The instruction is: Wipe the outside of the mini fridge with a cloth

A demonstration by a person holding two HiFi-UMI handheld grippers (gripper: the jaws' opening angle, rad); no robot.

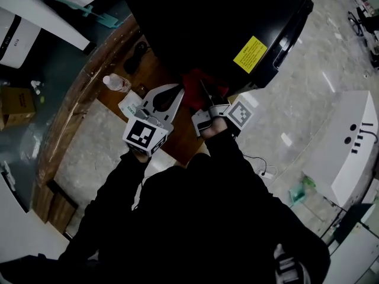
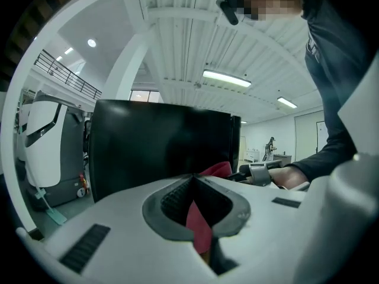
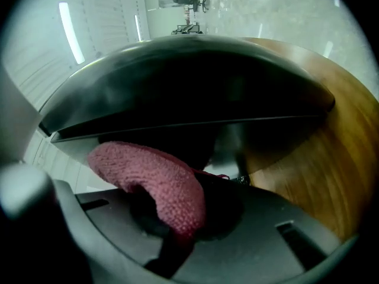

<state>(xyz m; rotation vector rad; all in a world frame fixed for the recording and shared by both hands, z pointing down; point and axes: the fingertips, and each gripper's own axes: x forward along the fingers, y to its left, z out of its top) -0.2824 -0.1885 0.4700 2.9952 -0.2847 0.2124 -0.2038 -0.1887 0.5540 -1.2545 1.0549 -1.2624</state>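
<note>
My left claw [image 2: 193, 182] and right claw [image 3: 183, 218] both clamp the red knitted cloth [image 3: 160, 182]. Risk: the thin left bite may slip out while wiping the black mini fridge [image 1: 207, 22].

Counting by kind
Two grippers are showing — left gripper [image 1: 176, 92] and right gripper [image 1: 207, 102] — with one fridge [image 1: 201, 28], one cloth [image 1: 198, 90], one bottle [image 1: 116, 83], one label [image 1: 250, 52], one table [image 1: 80, 99].

Clad in black long sleeves [image 1: 112, 200]; left gripper [image 1: 176, 91] and right gripper [image 1: 207, 108] white-bodied, grey-padded, each carrying a cube [image 1: 145, 135] with black square markers.
</note>
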